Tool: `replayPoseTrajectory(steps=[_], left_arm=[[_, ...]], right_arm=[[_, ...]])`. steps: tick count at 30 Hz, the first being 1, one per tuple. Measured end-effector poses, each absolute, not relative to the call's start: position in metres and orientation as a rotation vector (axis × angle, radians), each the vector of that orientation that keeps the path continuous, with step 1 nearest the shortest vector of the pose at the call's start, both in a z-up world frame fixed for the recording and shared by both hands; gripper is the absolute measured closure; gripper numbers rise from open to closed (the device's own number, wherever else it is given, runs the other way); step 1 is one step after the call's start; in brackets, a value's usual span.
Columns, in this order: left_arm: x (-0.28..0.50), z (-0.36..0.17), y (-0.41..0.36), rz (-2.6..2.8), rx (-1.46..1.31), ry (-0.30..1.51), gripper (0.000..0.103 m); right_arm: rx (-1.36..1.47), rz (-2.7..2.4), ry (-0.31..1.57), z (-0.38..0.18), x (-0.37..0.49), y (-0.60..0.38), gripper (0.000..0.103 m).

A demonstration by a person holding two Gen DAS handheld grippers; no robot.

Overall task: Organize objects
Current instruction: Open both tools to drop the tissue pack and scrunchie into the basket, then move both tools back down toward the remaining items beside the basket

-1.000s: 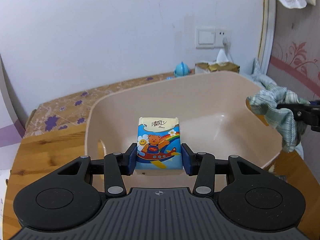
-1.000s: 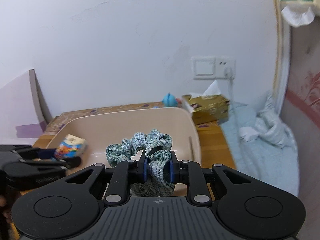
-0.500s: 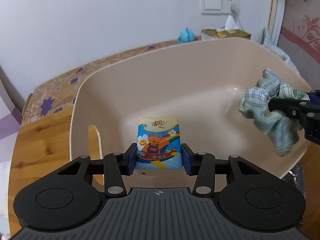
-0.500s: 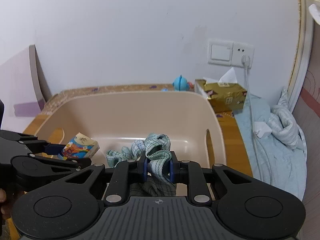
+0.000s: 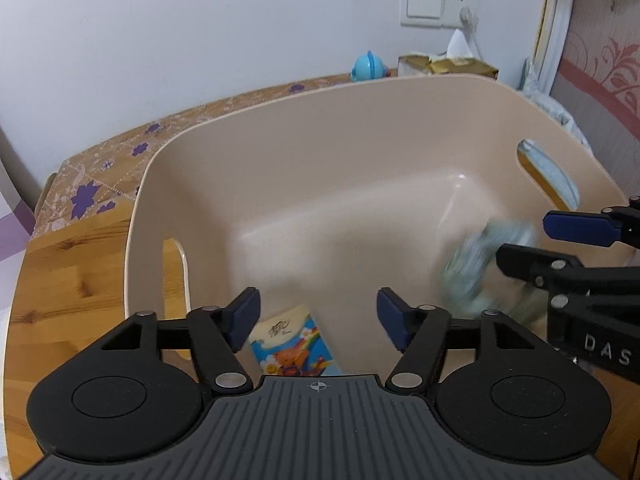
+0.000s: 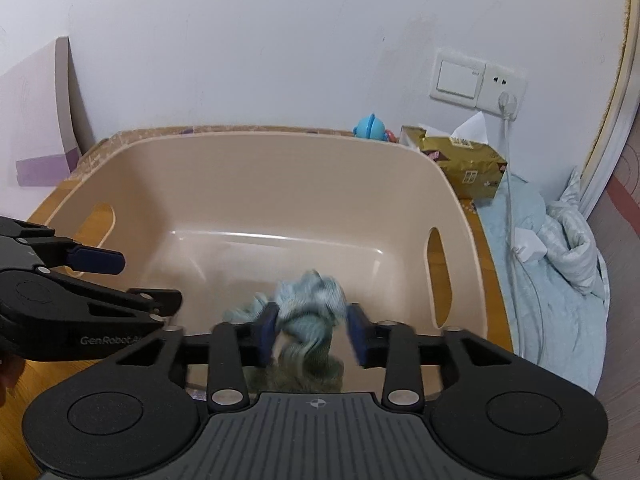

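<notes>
While both tools hang over the beige plastic tub (image 5: 360, 152) with cut-out handles, the two things they carried are leaving them. Nearest the left wrist camera, the left tool (image 5: 318, 314) has its blue-padded jaws spreading, set well apart with nothing between the pads; the small tissue pack with a cartoon bear and rainbow print (image 5: 294, 346) lies below them, tilted, low in the tub's near corner, touching neither pad. Whether it has settled flat on the bottom cannot be told, since the tool body hides its lower edge.

Beside it, the right tool (image 6: 314, 330) is also opening. The crumpled blue-green checked cloth (image 6: 308, 300) sits blurred between its pads, apparently slipping free and dropping toward the tub floor; the pads do not seem to press on it.

Judged from this, the depositing step for these two items is nearly finished: the pack is in, the cloth is going in. What is left for them is only to let the cloth land and lift both tools clear of the rim.

Farther off, on the wooden bench (image 5: 68, 280) and the patterned surface behind the tub, a small blue round toy (image 6: 372, 126) and a gold tissue box (image 6: 460, 160) stand by the wall, outside the tub. Whether these also belong to the tidying cannot be told.
</notes>
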State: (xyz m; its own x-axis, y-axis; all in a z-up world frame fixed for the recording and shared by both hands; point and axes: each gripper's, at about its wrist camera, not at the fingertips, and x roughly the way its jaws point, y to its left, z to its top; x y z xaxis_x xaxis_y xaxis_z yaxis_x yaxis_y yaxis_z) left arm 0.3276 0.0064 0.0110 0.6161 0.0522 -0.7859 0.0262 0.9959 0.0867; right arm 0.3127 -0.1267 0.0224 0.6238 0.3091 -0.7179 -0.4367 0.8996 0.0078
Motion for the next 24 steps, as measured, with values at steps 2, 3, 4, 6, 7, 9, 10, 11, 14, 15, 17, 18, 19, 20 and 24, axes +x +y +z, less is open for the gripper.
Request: replayPoseTrajectory(steps=[2,3,4,6,7,9,10,11,14,15,17,18,19,20,24], left_arm=[[0.325,0.015,0.005,0.002,0.087,0.899,0.030],[0.323,0.017,0.004,0.003,0.088,0.891,0.024],[0.321,0.020,0.003,0.015,0.093,0.878,0.018],[0.317,0.026,0.003,0.044,0.103,0.835,0.015],[0.314,0.030,0.004,0.059,0.106,0.816,0.014],[0.310,0.036,0.006,0.063,0.099,0.802,0.013],[0.308,0.039,0.008,0.064,0.091,0.799,0.013],[0.306,0.042,0.010,0.064,0.086,0.797,0.013],[0.297,0.049,0.013,0.082,0.083,0.772,0.013],[0.294,0.051,0.014,0.089,0.085,0.766,0.013],[0.286,0.054,0.016,0.103,0.082,0.749,0.013],[0.282,0.056,0.017,0.107,0.074,0.740,0.013],[0.278,0.059,0.019,0.109,0.062,0.732,0.013],[0.275,0.061,0.019,0.110,0.054,0.728,0.013],[0.261,0.068,0.021,0.117,0.046,0.716,0.013]], right_arm=[[-0.165,0.423,0.768,0.026,0.308,-0.129,0.043],[-0.165,0.419,0.757,0.028,0.305,-0.130,0.038],[-0.163,0.417,0.747,0.030,0.303,-0.131,0.037],[-0.157,0.415,0.727,0.035,0.298,-0.135,0.027],[-0.155,0.415,0.716,0.036,0.295,-0.137,0.025],[-0.155,0.411,0.691,0.040,0.289,-0.140,0.020],[-0.153,0.409,0.682,0.042,0.286,-0.142,0.018],[-0.150,0.409,0.675,0.044,0.283,-0.144,0.016],[-0.137,0.410,0.648,0.051,0.274,-0.147,0.013],[-0.134,0.411,0.639,0.053,0.271,-0.148,0.013],[-0.132,0.412,0.627,0.059,0.265,-0.150,0.010],[-0.133,0.413,0.618,0.062,0.262,-0.151,0.007],[-0.135,0.413,0.612,0.063,0.258,-0.151,0.006],[-0.138,0.413,0.605,0.065,0.255,-0.152,0.006],[-0.134,0.415,0.591,0.072,0.242,-0.157,0.004]])
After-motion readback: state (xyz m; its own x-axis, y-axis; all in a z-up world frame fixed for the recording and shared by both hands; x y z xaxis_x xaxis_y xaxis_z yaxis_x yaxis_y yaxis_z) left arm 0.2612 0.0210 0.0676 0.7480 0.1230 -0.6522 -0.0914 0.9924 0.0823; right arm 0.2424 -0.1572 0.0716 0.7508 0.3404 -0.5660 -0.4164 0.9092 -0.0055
